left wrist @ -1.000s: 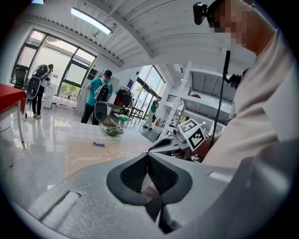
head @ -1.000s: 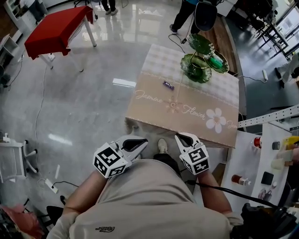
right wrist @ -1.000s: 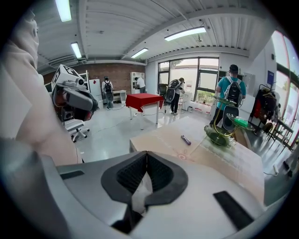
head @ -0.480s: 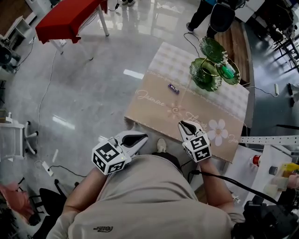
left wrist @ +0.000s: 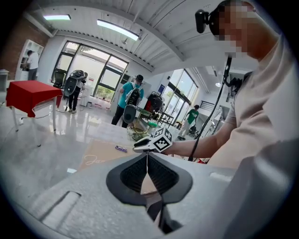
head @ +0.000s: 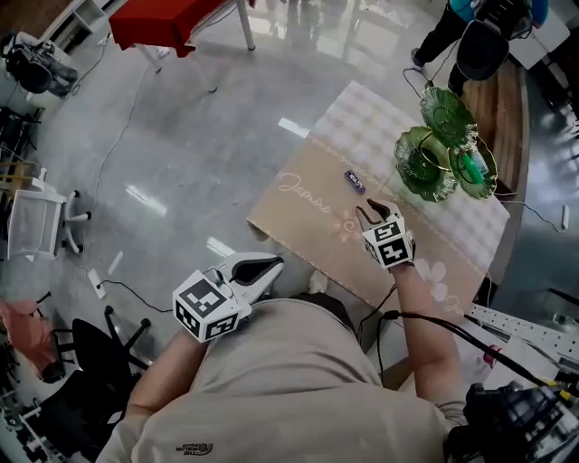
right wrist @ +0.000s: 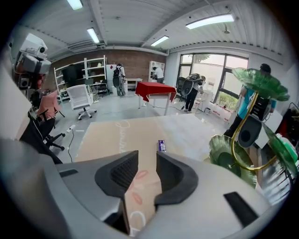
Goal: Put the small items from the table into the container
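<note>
A small purple wrapped item (head: 355, 181) (right wrist: 161, 145) lies on the beige flowered tablecloth (head: 308, 217). Behind it stands a green glass tiered dish (head: 432, 165) (right wrist: 228, 158). My right gripper (head: 371, 212) (right wrist: 147, 159) hangs over the cloth just short of the purple item. Its jaws are opening, with nothing between them. My left gripper (head: 271, 266) (left wrist: 147, 157) stays off the table's near left corner, close to the person's body, jaws shut and empty. The left gripper view also shows the purple item (left wrist: 121, 149) and the right gripper (left wrist: 138, 148).
A red table (head: 172, 16) stands far left on the glossy floor. A white office chair (head: 41, 222) and a black chair (head: 99, 357) sit at left, with cables on the floor. People (head: 479, 36) stand beyond the dish. A white bench (head: 534, 324) lies at lower right.
My right gripper has reached forward and down over the table toward the purple item, and its jaws have parted. The left gripper has shifted a little and stays shut.
</note>
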Tool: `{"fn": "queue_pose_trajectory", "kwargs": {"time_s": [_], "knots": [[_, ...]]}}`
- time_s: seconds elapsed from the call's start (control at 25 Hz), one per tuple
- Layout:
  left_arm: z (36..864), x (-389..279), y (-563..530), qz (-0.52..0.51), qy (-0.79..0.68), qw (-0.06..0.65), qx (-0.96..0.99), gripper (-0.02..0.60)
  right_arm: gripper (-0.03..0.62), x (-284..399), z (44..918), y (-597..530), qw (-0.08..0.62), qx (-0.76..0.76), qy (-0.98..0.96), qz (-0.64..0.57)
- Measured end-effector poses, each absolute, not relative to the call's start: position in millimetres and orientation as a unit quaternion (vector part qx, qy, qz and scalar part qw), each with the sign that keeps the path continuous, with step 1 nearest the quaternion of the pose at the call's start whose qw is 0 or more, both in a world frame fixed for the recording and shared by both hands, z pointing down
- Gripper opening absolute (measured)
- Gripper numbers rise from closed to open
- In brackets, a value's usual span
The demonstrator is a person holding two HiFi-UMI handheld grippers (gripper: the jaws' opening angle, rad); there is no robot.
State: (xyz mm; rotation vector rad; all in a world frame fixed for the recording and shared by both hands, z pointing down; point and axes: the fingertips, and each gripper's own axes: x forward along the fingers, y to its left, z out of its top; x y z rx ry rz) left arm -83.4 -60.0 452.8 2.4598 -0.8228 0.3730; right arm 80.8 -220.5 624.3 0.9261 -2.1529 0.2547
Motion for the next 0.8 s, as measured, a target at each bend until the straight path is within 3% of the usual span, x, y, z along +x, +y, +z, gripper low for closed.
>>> {"fn": "queue_pose_trajectory", "kwargs": {"time_s": [0.44,0.8], "knots": [[452.0,-91.9,-59.6,0.140,-0.396,0.271,0.866,0.009,0.149,75.7,687.7,-285.3,0.403,0.328,-0.845,0.131],[451.2,-82.8,-62.3,0.151,-0.413,0.263,0.859,0.009,0.133,74.5,709.0,-293.4,0.408,0.308,-0.846,0.154]]}}
